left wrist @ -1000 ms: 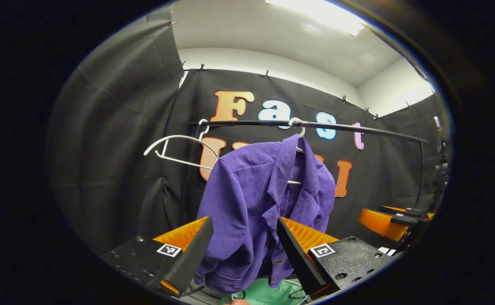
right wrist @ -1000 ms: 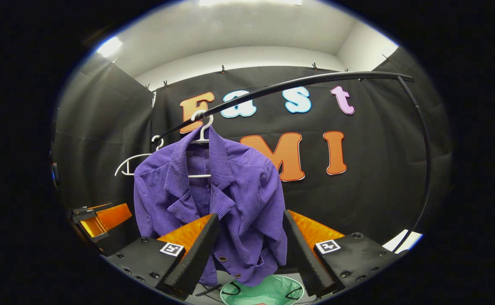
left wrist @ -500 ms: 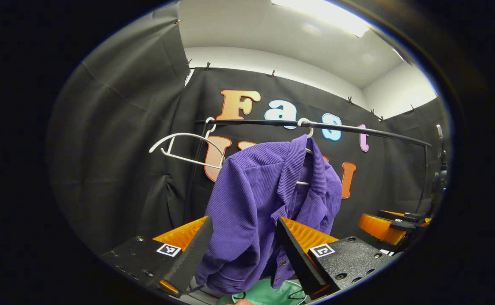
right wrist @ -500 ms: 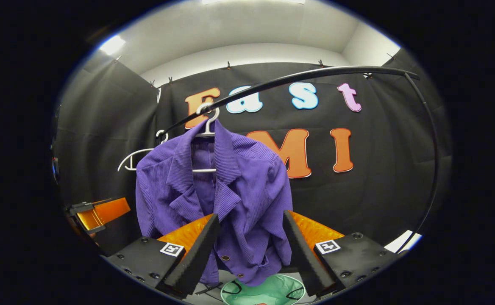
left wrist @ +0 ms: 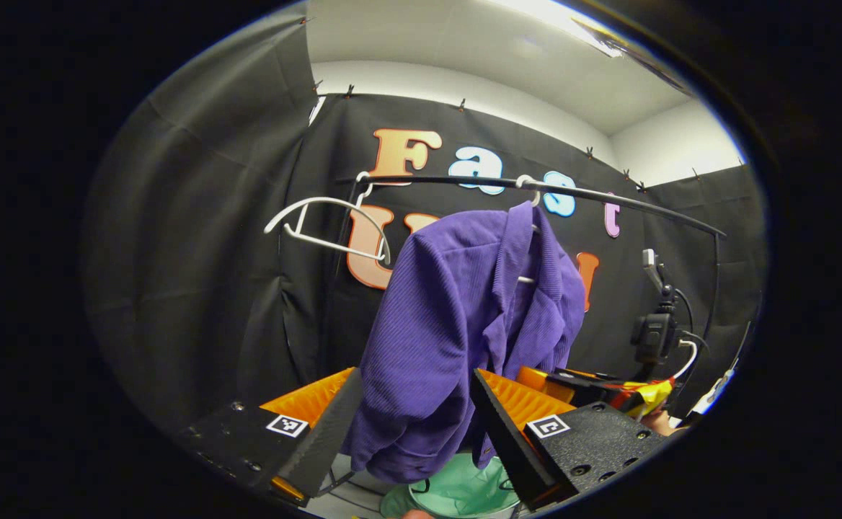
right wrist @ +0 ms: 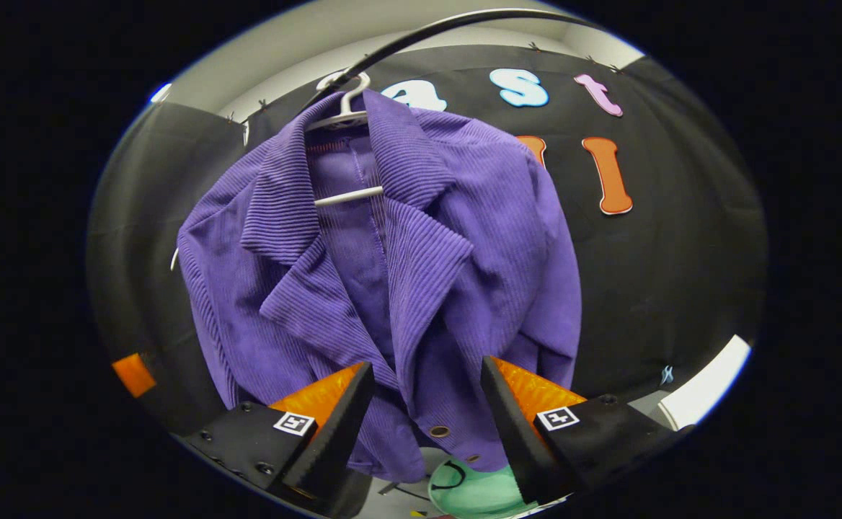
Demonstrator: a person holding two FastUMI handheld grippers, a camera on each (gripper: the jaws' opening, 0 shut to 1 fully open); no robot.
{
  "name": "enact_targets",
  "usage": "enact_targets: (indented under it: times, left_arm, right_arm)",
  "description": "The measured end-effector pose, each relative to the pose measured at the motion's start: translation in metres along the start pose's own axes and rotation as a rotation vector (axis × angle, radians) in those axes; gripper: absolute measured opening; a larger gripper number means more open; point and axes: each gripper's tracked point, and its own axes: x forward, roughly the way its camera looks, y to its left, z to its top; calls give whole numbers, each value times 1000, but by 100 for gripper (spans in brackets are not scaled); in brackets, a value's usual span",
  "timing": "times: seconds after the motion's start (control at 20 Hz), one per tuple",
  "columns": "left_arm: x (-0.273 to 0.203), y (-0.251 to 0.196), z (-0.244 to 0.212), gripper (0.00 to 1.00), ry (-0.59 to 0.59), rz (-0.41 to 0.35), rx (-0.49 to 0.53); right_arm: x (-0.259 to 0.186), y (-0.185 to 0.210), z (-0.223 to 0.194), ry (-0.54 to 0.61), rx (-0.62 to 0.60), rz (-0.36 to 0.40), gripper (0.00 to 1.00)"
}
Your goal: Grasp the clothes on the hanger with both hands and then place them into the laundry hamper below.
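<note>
A purple corduroy jacket (left wrist: 457,324) hangs on a white hanger (right wrist: 345,108) from a black rail (left wrist: 536,189). My left gripper (left wrist: 414,393) is open, its fingers either side of the jacket's shoulder side without pressing it. In the right gripper view the jacket (right wrist: 392,259) looms large, seen from its front. My right gripper (right wrist: 427,389) stands open just below the lapels, near the button edge. A green laundry hamper (left wrist: 457,490) sits on the floor beneath the jacket, and its rim (right wrist: 475,490) peeks out under the hem. The right gripper (left wrist: 594,386) also shows at the right of the left gripper view.
An empty white hanger (left wrist: 324,227) hangs on the same rail left of the jacket. A black camera on a stand with cables (left wrist: 655,331) is at the right. A curved rail post (left wrist: 715,288) drops at the far right. A white strip (right wrist: 702,393) lies low right.
Both grippers have moved in toward the jacket; the right one came much closer, so the jacket now looks far larger. Both stay open.
</note>
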Motion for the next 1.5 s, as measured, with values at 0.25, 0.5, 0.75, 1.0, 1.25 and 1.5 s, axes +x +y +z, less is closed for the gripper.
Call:
enact_targets:
  times: [0.25, 0.5, 0.75, 1.0, 1.25, 1.5]
  left_arm:
    - [-8, 11, 4, 95, -11, 51, 45]
    - [-1, -29, -7, 95, 14, 23, -1]
    - [42, -112, -45, 95, 60, -31, -110]
    - [99, -165, -91, 95, 99, -21, -102]
    - [154, -150, -114, 95, 25, 223, -64]
    - [189, -120, -117, 92, -48, 362, -35]
  right_arm:
    - [36, -86, 1, -55, 5, -309, 97]
    - [58, -97, 14, -28, 73, -107, 56]
    - [2, -110, 54, -116, -103, 53, 2]
    - [-57, -132, 83, -142, -130, 216, 8]
    - [-78, -158, 107, -171, -103, 276, 8]
    - [-93, -158, 115, -190, -153, 331, 8]
